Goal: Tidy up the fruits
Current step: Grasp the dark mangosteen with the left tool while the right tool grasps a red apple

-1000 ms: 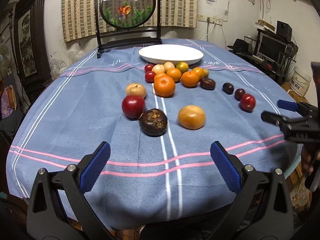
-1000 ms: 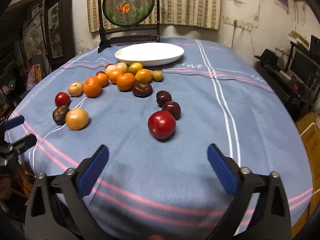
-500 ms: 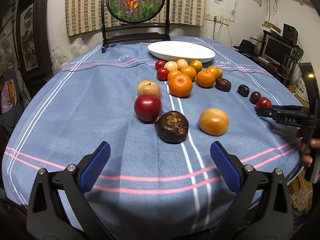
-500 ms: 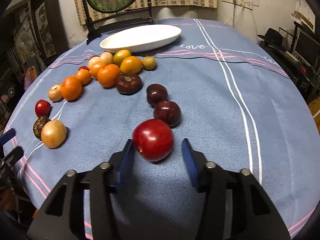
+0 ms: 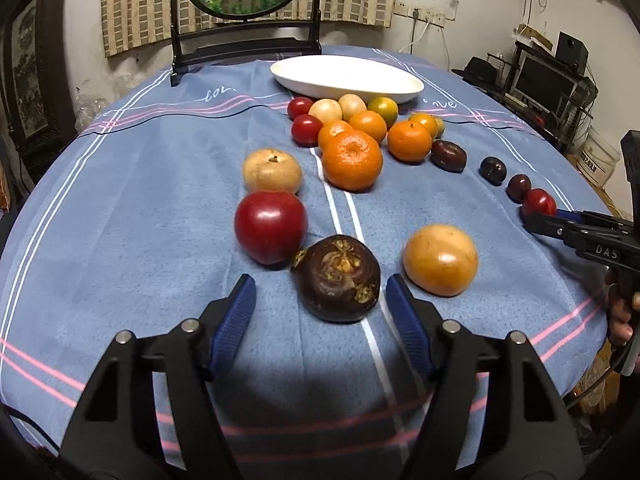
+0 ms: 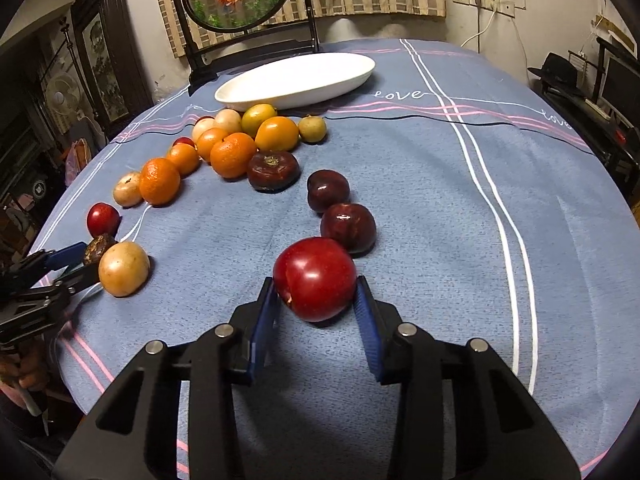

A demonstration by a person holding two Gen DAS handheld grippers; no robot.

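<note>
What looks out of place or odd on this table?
The white dish sits empty while every fruit lies loose on the blue tablecloth. The dark mangosteen has a scuffed, browned top. Nothing is spilled.

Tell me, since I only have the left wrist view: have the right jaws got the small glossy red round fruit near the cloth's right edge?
Observer: Yes. The right gripper has its jaws closing, with both blue pads against the small glossy red round fruit.
Operator: Lifted yet?
Observer: Not that I can see. It looks to rest on the blue striped tablecloth, with its shadow directly beneath.
Operator: And my left side?
Observer: From there, the left gripper has its closing jaws flanking the dark brown wrinkled fruit. The near tip hides behind the tan round fruit.
</note>
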